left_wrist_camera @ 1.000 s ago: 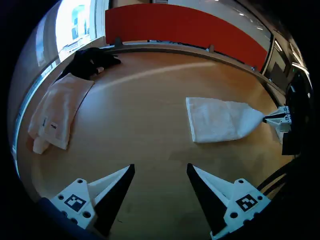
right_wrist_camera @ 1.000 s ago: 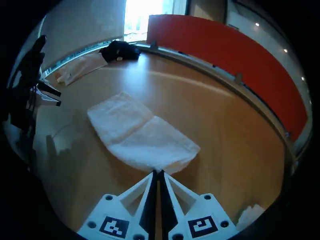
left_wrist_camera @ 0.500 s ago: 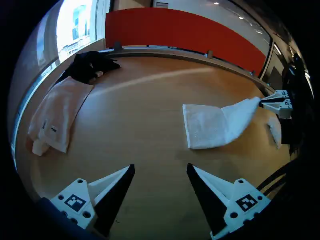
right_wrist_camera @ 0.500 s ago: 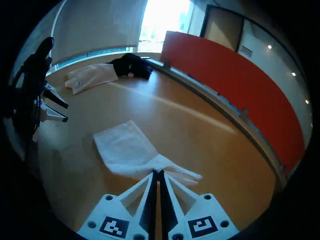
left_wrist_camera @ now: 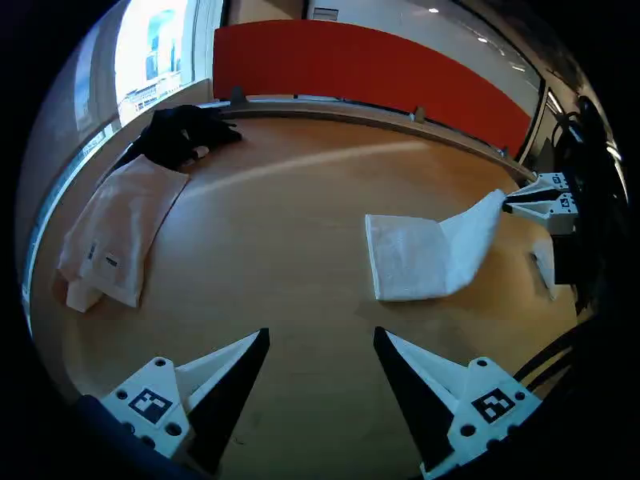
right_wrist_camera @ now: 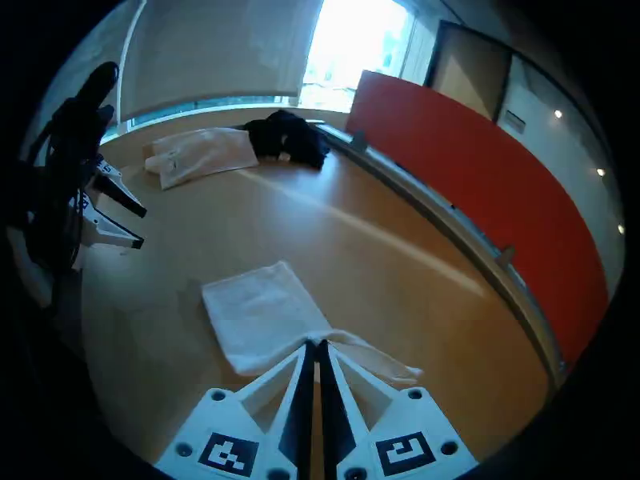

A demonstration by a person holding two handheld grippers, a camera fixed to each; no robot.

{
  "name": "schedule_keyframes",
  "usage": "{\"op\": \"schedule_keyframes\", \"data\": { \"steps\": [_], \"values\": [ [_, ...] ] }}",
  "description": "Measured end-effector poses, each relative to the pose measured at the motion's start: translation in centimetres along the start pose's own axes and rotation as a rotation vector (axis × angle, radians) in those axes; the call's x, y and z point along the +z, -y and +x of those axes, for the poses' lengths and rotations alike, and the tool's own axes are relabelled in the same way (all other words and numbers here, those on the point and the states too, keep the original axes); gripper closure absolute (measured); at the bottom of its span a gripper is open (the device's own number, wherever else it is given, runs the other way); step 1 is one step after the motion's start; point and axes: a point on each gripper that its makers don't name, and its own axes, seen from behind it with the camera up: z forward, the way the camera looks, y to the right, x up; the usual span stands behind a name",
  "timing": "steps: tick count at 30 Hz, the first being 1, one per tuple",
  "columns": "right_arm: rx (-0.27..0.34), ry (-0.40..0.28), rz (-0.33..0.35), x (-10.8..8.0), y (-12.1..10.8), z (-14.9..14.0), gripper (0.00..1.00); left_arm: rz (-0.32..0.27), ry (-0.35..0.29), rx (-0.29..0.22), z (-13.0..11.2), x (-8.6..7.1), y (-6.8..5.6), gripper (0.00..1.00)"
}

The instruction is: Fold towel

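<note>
Closure is seen at the right two-finger gripper (right_wrist_camera: 317, 352): both white fingers are pressed on the near end of the white terry towel (right_wrist_camera: 256, 308), and that end is held raised off the light wooden table top (right_wrist_camera: 376, 240). The rest of the towel is laid flat on the table just ahead of those fingers. Its long axis is run straight away from them, so the free short edge is found at the far end. A fold is judged to be in hand: the gripped end would have to be carried forward along that axis and laid over the free edge. The right gripper is by far the nearer of the two. The left two-finger gripper (left_wrist_camera: 320, 331) is held well apart from the towel, with its fingers spread wide and nothing between them. From it the towel is seen ahead and to the right, its long axis lying crosswise. Farther off, near the table's far edge, a cream folded towel (left_wrist_camera: 120, 224) is laid beside a black crumpled cloth (left_wrist_camera: 180, 132), touching it as far as can be told. Behind the table a red upright panel (left_wrist_camera: 360, 64) is stood
</note>
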Motion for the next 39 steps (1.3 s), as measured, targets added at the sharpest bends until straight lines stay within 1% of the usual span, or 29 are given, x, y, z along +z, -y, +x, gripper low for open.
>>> {"op": "schedule_keyframes", "data": {
  "steps": [8,14,20,24,27,32,34,39],
  "values": [
    [-0.043,-0.005,0.063,2.7,2.5,2.5,0.96,0.003,-0.017,-0.022,0.6,-1.7,0.5,0.03],
    [-0.075,0.006,0.13,5.5,5.8,3.6,0.96,-0.007,-0.026,-0.035,0.5,-3.1,0.5,0.03],
    [-0.086,0.038,0.202,8.7,9.4,3.5,0.96,0.008,-0.033,-0.041,0.1,-4.2,1.2,0.03],
    [-0.087,0.074,0.239,10.6,11.4,2.5,0.96,0.023,-0.029,-0.038,-0.5,-4.5,1.7,0.03],
    [-0.089,0.098,0.253,11.4,12.2,1.8,0.96,0.027,-0.026,-0.04,-0.9,-4.6,1.8,0.03],
    [-0.087,0.104,0.257,11.6,12.4,1.6,0.93,0.019,-0.025,-0.055,-1.0,-4.6,1.6,0.03],
    [-0.082,0.103,0.256,11.4,12.3,1.6,0.88,0.016,-0.026,-0.058,-0.9,-4.5,1.6,0.03],
    [-0.065,0.099,0.25,10.9,12.0,1.6,0.5,0.013,-0.026,-0.053,-0.8,-4.4,1.5,0.03]
  ]
}}
